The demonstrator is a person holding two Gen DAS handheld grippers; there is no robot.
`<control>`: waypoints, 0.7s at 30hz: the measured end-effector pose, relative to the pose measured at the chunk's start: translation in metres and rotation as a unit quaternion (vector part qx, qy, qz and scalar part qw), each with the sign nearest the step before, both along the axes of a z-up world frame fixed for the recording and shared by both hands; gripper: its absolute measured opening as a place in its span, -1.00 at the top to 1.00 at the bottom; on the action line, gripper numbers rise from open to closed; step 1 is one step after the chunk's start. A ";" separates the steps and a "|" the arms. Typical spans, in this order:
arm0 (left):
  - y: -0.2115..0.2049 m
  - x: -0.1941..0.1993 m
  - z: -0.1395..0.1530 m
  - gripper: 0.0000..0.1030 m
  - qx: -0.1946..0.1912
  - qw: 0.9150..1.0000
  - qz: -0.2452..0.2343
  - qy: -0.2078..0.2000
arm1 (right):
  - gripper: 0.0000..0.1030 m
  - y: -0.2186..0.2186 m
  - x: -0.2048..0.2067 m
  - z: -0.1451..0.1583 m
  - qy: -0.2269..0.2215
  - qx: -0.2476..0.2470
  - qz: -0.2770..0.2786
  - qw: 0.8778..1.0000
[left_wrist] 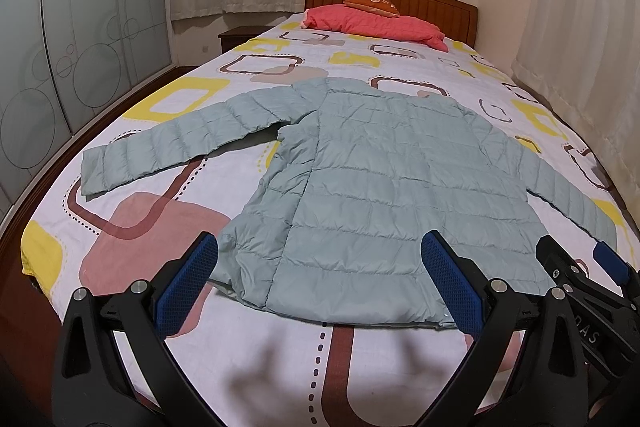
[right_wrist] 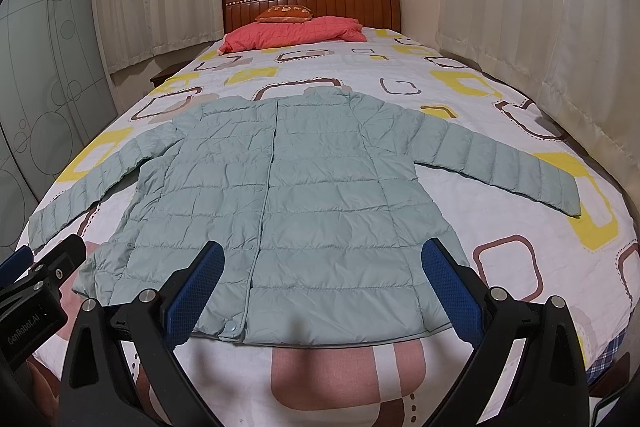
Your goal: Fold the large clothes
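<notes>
A pale green quilted jacket [right_wrist: 280, 195] is lying flat on the bed [right_wrist: 500, 267], front side up, its closure line running from the collar at the far end down to the near hem. Both sleeves are stretching out sideways and slightly toward the near edge, one to the left [left_wrist: 160, 151] and one to the right [right_wrist: 508, 163]. The jacket is sitting roughly in the middle of the sheet, which is printed with yellow, brown and pink rounded squares.

The left gripper [left_wrist: 320, 279] is hovering over the near hem on the jacket's left part, its blue-padded fingers [left_wrist: 188, 287] standing wide apart with nothing between them but the fabric below. The right gripper [right_wrist: 322, 281] is hanging just beside it, over the hem near the closure, its jaws likewise spread wide and holding nothing. Whether either one is touching the fabric, I cannot tell. In the left wrist view the right gripper is showing at the right edge; in the right wrist view the left one is showing at the left edge.

At the far end of the bed a coral quilted pillow [right_wrist: 296, 33] is resting in front of a wooden headboard [right_wrist: 312, 3], with a small orange cushion [right_wrist: 286, 14] sitting on top of it. Pale curtains [right_wrist: 520, 27] are hanging along the right side, and a frosted wardrobe door [left_wrist: 60, 47] with circle patterns is standing on the left.
</notes>
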State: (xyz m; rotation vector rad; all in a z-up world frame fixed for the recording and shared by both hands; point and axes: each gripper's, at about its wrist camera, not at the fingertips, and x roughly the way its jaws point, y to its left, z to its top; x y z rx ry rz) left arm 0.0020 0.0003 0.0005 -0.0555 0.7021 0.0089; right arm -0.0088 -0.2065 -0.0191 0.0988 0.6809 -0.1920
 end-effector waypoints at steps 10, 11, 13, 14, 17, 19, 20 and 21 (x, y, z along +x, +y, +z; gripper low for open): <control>0.000 -0.002 -0.001 -0.96 -0.001 1.000 0.000 0.001 | -0.90 0.001 0.001 0.000 0.000 0.000 0.000 1.000; 0.001 -0.001 -0.001 -0.96 -0.001 1.000 0.000 0.001 | -0.90 0.001 0.001 0.000 0.000 0.000 0.000 1.000; 0.001 -0.001 -0.001 -0.96 -0.001 1.000 0.000 0.001 | -0.90 0.001 0.001 0.000 0.000 -0.001 0.000 1.000; 0.001 -0.001 -0.001 -0.96 -0.001 1.000 0.000 0.001 | -0.90 0.001 0.001 0.000 0.000 -0.001 0.000 1.000; 0.001 -0.001 -0.001 -0.96 -0.001 1.000 0.000 0.001 | -0.90 0.001 0.001 0.000 0.000 -0.001 0.000 1.000; 0.001 -0.001 -0.001 -0.96 -0.001 1.000 0.000 0.002 | -0.90 0.001 0.001 0.000 0.000 -0.001 0.000 1.000; 0.001 -0.001 -0.001 -0.96 -0.001 1.000 0.000 0.002 | -0.90 0.001 0.001 0.000 0.000 -0.001 0.000 1.000; 0.001 -0.001 -0.001 -0.96 -0.002 1.000 0.000 0.001 | -0.90 0.001 0.001 0.000 0.001 -0.001 0.000 1.000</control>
